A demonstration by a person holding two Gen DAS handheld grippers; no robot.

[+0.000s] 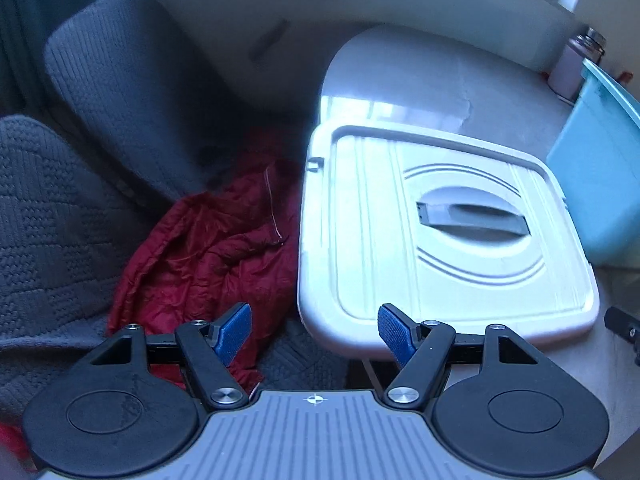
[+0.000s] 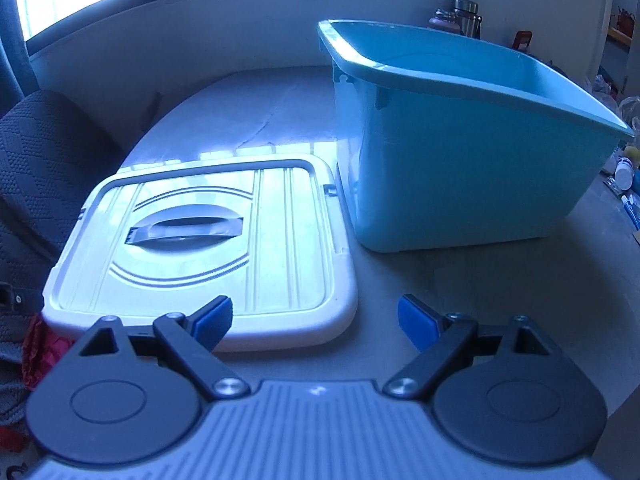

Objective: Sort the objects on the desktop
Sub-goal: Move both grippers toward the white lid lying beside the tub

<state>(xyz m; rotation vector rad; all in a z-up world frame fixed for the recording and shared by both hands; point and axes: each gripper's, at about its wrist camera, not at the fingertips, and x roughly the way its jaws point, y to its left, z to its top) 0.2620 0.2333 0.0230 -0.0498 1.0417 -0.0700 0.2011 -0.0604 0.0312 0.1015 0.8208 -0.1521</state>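
Note:
A white lid (image 1: 400, 236) with a grey handle lies flat on the grey table (image 1: 420, 76), hanging a little over its near left edge. Beside it stands a blue bin (image 2: 460, 152), open at the top, its inside mostly hidden from here. My left gripper (image 1: 316, 334) is open at the lid's near left corner, nothing between its blue pads. My right gripper (image 2: 316, 322) is open just in front of the lid (image 2: 200, 236), its left pad over the lid's near rim, its right pad over bare table. The bin's edge (image 1: 600, 184) shows at right in the left wrist view.
A dark knitted chair (image 1: 120, 92) with a red jacket (image 1: 216, 248) on its seat stands left of the table. Flasks (image 2: 460, 16) stand behind the bin by the wall. Small bottles and clutter (image 2: 624, 176) lie at the far right. A black part of the other gripper (image 1: 624, 326) pokes in.

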